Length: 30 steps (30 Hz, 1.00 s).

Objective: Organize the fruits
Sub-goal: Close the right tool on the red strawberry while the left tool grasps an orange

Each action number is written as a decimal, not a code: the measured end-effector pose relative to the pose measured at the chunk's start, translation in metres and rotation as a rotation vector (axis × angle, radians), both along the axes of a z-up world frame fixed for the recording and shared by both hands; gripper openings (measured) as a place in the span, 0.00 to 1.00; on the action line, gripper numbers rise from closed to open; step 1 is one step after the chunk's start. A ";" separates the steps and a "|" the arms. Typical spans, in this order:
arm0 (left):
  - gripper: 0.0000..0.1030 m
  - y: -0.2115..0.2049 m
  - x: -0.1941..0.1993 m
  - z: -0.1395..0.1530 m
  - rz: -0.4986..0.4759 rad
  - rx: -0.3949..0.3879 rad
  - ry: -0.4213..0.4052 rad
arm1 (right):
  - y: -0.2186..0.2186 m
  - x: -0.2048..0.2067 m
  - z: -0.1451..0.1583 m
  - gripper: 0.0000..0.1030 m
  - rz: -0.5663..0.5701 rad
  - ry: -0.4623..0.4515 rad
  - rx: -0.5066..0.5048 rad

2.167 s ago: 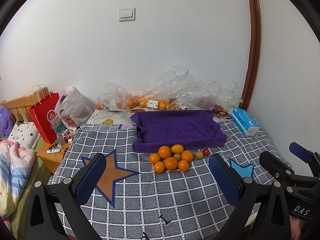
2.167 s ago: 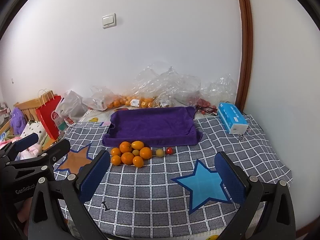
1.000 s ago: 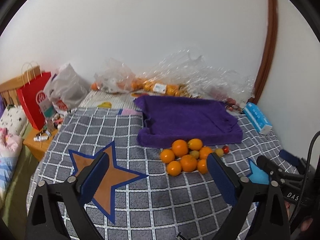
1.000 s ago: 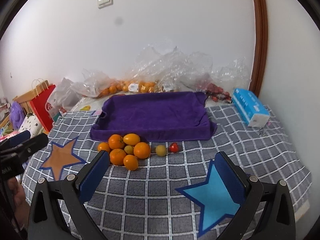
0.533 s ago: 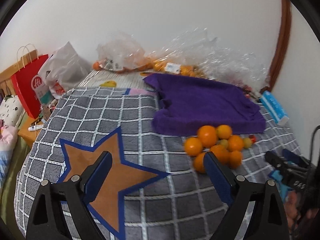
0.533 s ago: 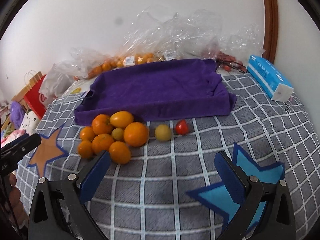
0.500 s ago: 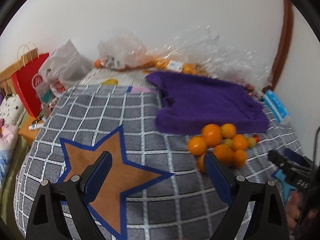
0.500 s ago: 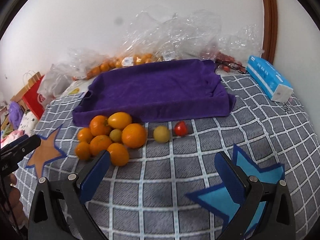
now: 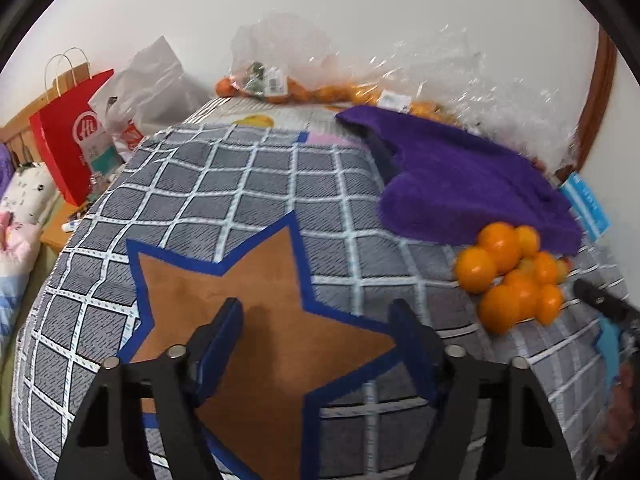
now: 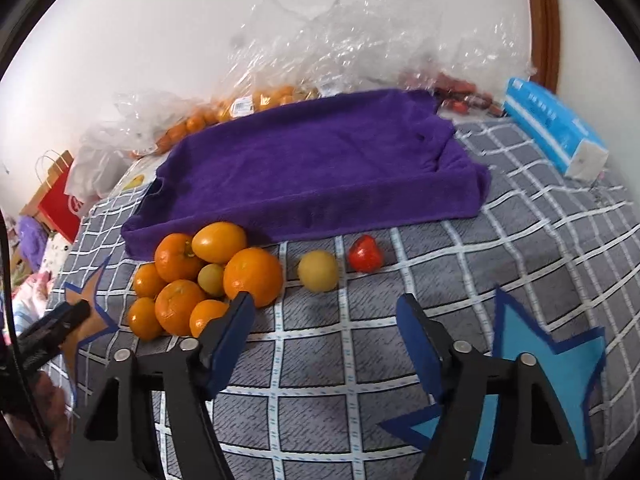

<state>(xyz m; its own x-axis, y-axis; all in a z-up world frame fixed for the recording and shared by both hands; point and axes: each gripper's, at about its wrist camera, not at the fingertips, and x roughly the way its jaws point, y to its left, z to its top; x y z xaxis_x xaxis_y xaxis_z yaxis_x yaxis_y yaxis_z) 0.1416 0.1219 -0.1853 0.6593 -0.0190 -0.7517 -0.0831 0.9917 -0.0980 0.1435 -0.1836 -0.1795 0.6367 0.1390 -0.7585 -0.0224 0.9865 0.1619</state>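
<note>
I'm looking at the heap of round orange fruits (image 10: 200, 276) sitting on the grey checked bedspread (image 10: 360, 364), just in front of the folded purple towel (image 10: 316, 164), with a small yellow round fruit (image 10: 318, 271) and a little red fruit (image 10: 364, 253) lying apart to its right. My right gripper (image 10: 324, 332) is hovering low over the cloth with its blue pads spread wide and nothing between them, the left pad right beside the nearest orange. I'm judging the yellow one the easiest first pick: centre it between the pads, come down level, close gently so it isn't rolling away. My left gripper (image 9: 316, 344) is hanging over the brown star patch (image 9: 256, 312), likewise spread and empty, well clear of the heap.
</note>
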 end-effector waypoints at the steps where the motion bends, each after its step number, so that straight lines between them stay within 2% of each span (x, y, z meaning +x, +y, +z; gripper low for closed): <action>1: 0.66 0.001 0.000 -0.001 0.002 -0.007 0.009 | 0.002 0.000 -0.001 0.64 0.010 0.003 -0.008; 4: 0.66 0.006 -0.002 0.003 -0.001 -0.062 -0.026 | 0.006 0.000 -0.001 0.63 0.015 -0.003 -0.053; 7: 0.66 0.009 0.001 -0.001 0.000 -0.086 -0.008 | 0.010 -0.001 -0.001 0.63 0.035 -0.018 -0.051; 12: 0.73 0.012 0.001 -0.002 -0.016 -0.128 -0.019 | 0.008 0.005 0.000 0.62 0.015 -0.046 -0.065; 15: 0.74 0.012 0.002 -0.002 -0.019 -0.133 -0.018 | 0.004 0.010 0.003 0.56 -0.003 -0.059 -0.117; 21: 0.75 0.016 0.000 -0.002 -0.023 -0.165 -0.027 | -0.012 0.013 0.011 0.47 -0.019 -0.105 -0.137; 25: 0.75 0.019 -0.001 -0.002 -0.022 -0.194 -0.036 | -0.017 0.018 0.006 0.36 0.016 -0.066 -0.139; 30: 0.75 0.019 0.000 -0.002 -0.022 -0.196 -0.036 | -0.011 0.025 -0.006 0.35 0.052 -0.033 -0.188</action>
<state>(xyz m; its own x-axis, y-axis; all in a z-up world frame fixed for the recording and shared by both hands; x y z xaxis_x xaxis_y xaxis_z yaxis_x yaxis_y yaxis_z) 0.1412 0.1410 -0.1870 0.6836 -0.1776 -0.7080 -0.0545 0.9548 -0.2921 0.1680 -0.1948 -0.1852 0.6571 0.0299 -0.7532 -0.0760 0.9968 -0.0267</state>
